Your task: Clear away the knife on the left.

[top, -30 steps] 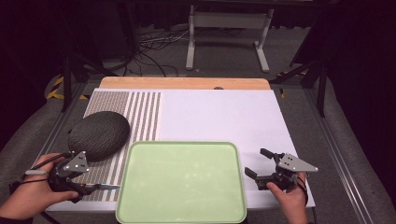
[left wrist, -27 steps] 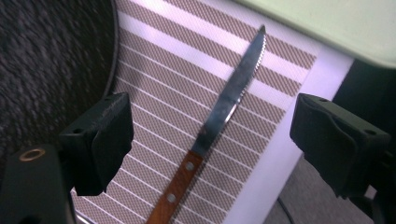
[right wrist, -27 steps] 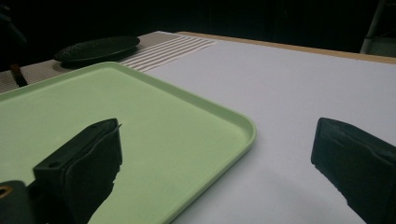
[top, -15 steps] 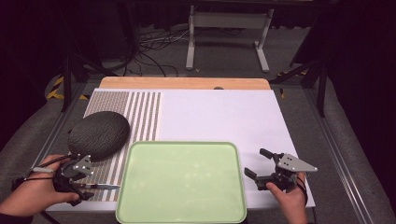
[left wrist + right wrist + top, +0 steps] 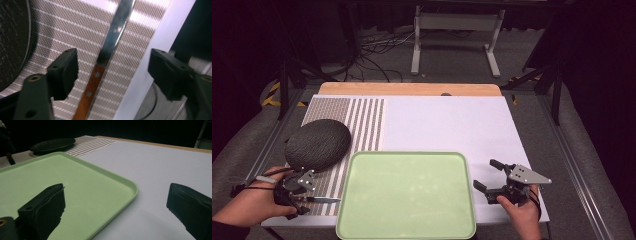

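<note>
Here we see a knife (image 5: 105, 62) lying on the striped mat (image 5: 362, 125) at the near left corner of the table (image 5: 452, 120). In the high view the knife (image 5: 323, 200) lies roughly level across the picture, its blade pointing toward the green tray (image 5: 407, 200) and ending just beside the tray's left rim, its handle under the left tool (image 5: 299, 197). The left gripper view turns this: there the long axis runs almost straight up the picture, tilted slightly right, with the brown riveted handle at the bottom and the steel blade reaching away at the top. That view also gives what the high one cannot: the left tool's jaws stand on either side of the knife, each clear of it, so nothing is gripped, and they have just been closing in with the knife between them. The mat's weave and the edge of the dark round mat (image 5: 12, 42) show there too.

The right tool (image 5: 492, 180) rests at the tray's right side with its jaws wide apart and nothing between them. Its own view looks low across the table, showing the tray's raised rim (image 5: 130, 187) and the dark round mat (image 5: 52, 144) lying flat far off, which the high view shows as an oval.
</note>
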A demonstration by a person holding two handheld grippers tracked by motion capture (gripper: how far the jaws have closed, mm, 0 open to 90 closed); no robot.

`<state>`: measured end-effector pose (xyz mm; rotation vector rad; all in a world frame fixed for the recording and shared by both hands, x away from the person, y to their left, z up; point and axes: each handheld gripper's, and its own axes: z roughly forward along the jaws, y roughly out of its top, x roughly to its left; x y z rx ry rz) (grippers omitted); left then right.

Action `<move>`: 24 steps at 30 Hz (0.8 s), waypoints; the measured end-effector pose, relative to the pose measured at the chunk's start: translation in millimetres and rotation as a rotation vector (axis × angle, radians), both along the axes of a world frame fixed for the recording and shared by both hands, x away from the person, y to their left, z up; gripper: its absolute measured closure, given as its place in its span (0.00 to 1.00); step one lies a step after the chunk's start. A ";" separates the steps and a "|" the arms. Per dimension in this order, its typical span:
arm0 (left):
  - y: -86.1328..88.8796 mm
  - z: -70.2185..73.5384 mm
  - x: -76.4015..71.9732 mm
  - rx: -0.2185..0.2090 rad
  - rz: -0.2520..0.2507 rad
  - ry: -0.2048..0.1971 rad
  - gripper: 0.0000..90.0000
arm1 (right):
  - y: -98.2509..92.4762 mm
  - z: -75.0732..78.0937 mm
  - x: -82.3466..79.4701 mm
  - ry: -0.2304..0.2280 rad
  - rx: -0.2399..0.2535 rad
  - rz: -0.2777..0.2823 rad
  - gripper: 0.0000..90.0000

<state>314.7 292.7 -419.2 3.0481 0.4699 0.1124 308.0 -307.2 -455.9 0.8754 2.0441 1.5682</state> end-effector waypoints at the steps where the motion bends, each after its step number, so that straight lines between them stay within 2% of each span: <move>1: -0.3 -0.6 0.1 0.008 -0.011 0.000 0.33 | 0.1 -0.2 0.2 0.002 -0.001 0.001 0.03; 3: -0.6 -2.7 1.1 0.022 -0.053 0.007 0.37 | 0.3 -0.6 0.5 0.003 -0.002 0.002 0.03; 6: -0.3 -5.3 2.5 0.050 -0.085 0.011 0.43 | 0.9 -0.5 0.3 0.004 -0.004 0.003 0.03; 10: 1.8 -9.3 6.3 0.068 -0.109 0.008 0.49 | 0.6 -0.4 0.1 0.005 -0.002 0.003 0.03; 12: 2.1 -10.5 7.0 0.096 -0.124 -0.003 0.55 | 0.5 -0.3 0.1 0.003 -0.003 0.004 0.03; 13: 2.0 -11.3 7.4 0.112 -0.140 0.000 0.57 | 0.5 -0.2 0.1 0.003 -0.003 0.005 0.03; 17: 2.1 -14.6 8.3 0.131 -0.167 0.011 0.62 | 0.8 -0.7 0.3 0.008 -0.001 0.009 0.03; 19: 2.5 -15.6 8.7 0.142 -0.164 0.008 0.64 | 1.0 -0.9 0.5 0.012 -0.001 0.013 0.03; 24: 2.7 -18.3 10.7 0.179 -0.199 0.018 0.76 | 1.8 -1.4 0.6 0.015 -0.002 0.019 0.03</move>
